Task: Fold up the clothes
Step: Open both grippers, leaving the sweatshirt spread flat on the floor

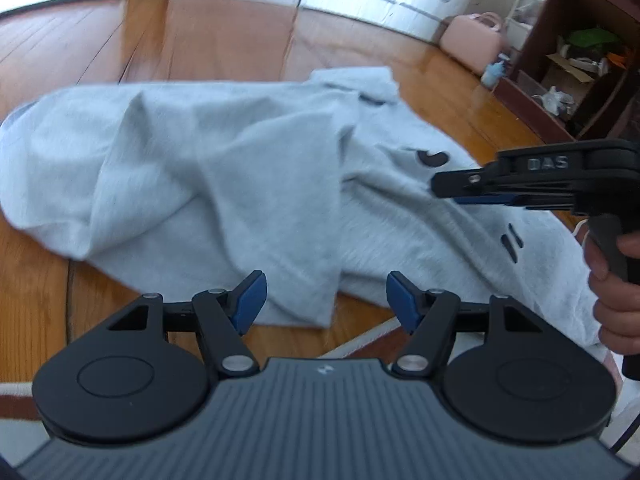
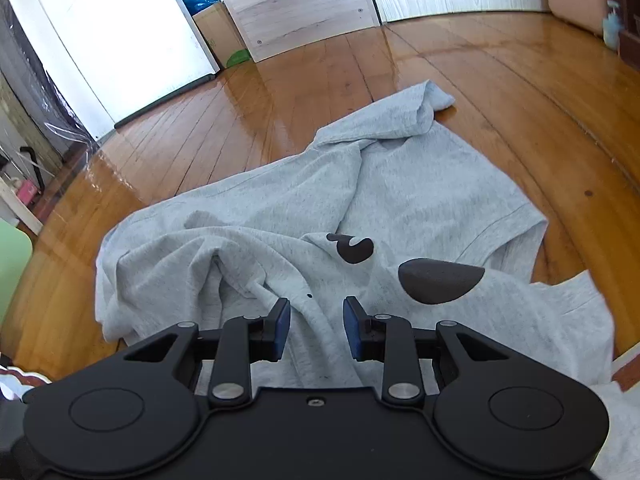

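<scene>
A light grey T-shirt [image 1: 224,168] with dark printed shapes lies rumpled on the wooden floor [image 1: 120,40]. My left gripper [image 1: 326,300] hovers over its near hem, jaws wide apart with nothing between the blue pads. The right gripper [image 1: 440,190] shows side-on at the right of the left wrist view, held by a hand [image 1: 612,280] over the shirt's printed side. In the right wrist view the same T-shirt [image 2: 420,200] fills the middle, and my right gripper [image 2: 316,326] is open just above a fold, the cloth lying loose below its pads.
A pink case [image 1: 474,38] and a dark wooden shelf unit [image 1: 580,52] full of small items stand at the far right. White cabinet doors [image 2: 300,4] and a cardboard box [image 2: 218,28] line the far wall. A rug edge [image 1: 360,340] lies near me.
</scene>
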Available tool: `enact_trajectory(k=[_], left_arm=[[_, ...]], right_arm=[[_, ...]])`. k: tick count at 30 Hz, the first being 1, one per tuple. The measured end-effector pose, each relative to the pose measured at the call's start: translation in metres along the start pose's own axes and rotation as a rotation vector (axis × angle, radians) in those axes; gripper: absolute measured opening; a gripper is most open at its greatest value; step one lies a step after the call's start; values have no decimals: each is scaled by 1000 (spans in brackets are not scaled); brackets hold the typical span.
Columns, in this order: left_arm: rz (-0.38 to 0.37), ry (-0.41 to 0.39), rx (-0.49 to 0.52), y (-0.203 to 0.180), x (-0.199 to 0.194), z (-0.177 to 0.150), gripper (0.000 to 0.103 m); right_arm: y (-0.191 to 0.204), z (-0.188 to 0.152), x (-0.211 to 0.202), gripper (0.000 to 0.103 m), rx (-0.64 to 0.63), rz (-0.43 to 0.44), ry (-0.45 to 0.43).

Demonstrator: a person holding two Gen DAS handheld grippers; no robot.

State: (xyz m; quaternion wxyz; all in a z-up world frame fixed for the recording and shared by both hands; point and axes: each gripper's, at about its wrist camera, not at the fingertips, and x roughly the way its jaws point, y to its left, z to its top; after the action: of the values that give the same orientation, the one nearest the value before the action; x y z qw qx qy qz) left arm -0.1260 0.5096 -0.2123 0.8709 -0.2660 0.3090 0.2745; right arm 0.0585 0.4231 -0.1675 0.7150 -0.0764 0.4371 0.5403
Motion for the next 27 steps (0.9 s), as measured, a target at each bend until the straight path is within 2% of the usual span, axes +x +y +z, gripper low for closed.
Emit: enact_trajectory(k=[1, 2, 4, 7, 9, 10, 11, 12, 13, 14, 17, 19, 21, 22, 23, 27], left_arm=[[-15, 11, -2, -1, 1, 0, 46], [-31, 23, -5, -3, 3, 1, 5], [-45, 47, 8, -6, 5, 0, 0], [20, 43, 56, -10, 4, -1, 1], [50, 26, 48, -9, 5, -1, 4], [47, 20, 51, -8, 6, -1, 11], [44, 15, 55, -8, 6, 0, 30], [65, 15, 85, -11, 8, -1, 43], [87, 16, 117, -15, 11, -2, 66], [118, 9, 153, -18, 13, -3, 71], [179, 28, 211, -27, 21, -7, 70], [193, 19, 215, -29, 21, -8, 67], [196, 13, 209, -28, 16, -6, 48], [195, 10, 199, -26, 12, -3, 24], [193, 7, 190, -24, 8, 0, 12], [191, -19, 131, -11, -3, 6, 12]], right_arm=[[0, 0, 1, 34, 0, 3, 2], [1, -1, 2, 34, -5, 2, 5], [1, -2, 4, 34, -11, 6, 8], [3, -2, 3, 34, -15, 65, -3], [4, -1, 3, 35, 4, 159, -6], [3, 0, 4, 35, 28, 213, 1], [2, 1, 7, 35, 60, 261, 12], [0, 1, 10, 35, 92, 302, 21], [-1, 2, 13, 35, 120, 320, 26], [-2, 2, 15, 35, 140, 326, 30], [-3, 1, 17, 35, 140, 300, 25], [-6, 1, 15, 35, 139, 291, 22], [-11, 1, 15, 35, 151, 294, 19], [-13, 2, 16, 35, 157, 298, 17], [-15, 2, 16, 36, 153, 303, 17], [-12, 3, 11, 37, 99, 360, 4]])
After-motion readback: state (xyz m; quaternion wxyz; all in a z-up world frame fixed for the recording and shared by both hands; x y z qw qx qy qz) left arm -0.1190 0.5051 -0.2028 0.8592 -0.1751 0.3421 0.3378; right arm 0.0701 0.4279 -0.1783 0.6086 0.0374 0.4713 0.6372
